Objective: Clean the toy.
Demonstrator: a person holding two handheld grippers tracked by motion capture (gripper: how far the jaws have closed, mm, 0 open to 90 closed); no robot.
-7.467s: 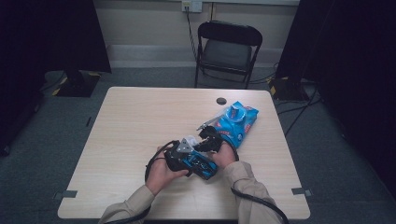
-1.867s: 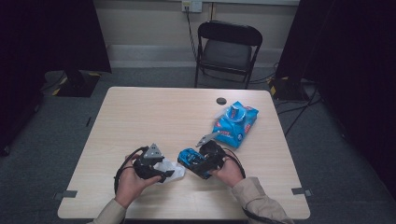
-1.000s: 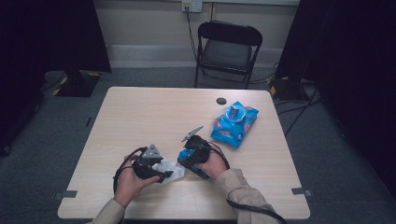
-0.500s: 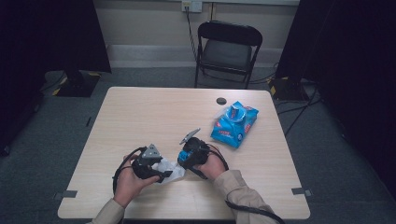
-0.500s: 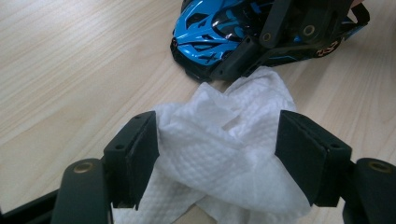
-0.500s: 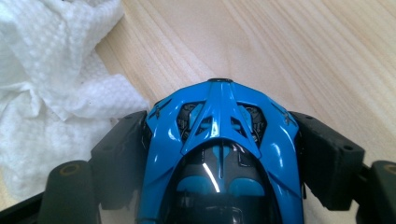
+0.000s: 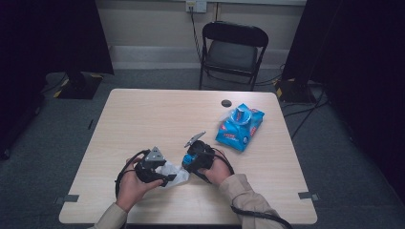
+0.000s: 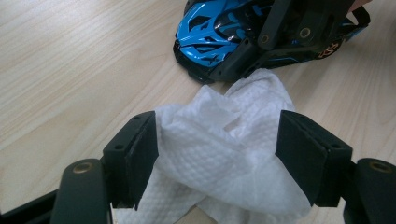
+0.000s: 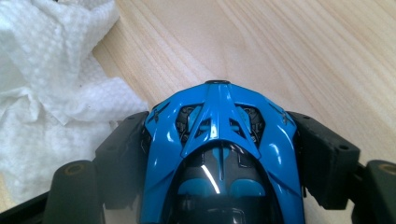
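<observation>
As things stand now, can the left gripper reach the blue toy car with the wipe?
Probably yes. The left gripper is shut on the wipe, and the wipe's far edge already lies against the toy car, which the right gripper holds. Nothing stands between them on the table.

Free room and obstacles on the bench (image 7: 143, 119). The left and far-left surface lies bare, open to passage from the near edge to the far one. Near the front edge, the white wipe (image 7: 173, 172) and the blue toy car (image 7: 193, 160) lie just beside each other, touching in the left claw view, leaving no gap between. To the right rear, the blue packet (image 7: 237, 126) and a small black disc (image 7: 226, 103) narrow the way; bare wood separates them from the car. A folding chair (image 7: 232, 47) stands beyond the far edge.
</observation>
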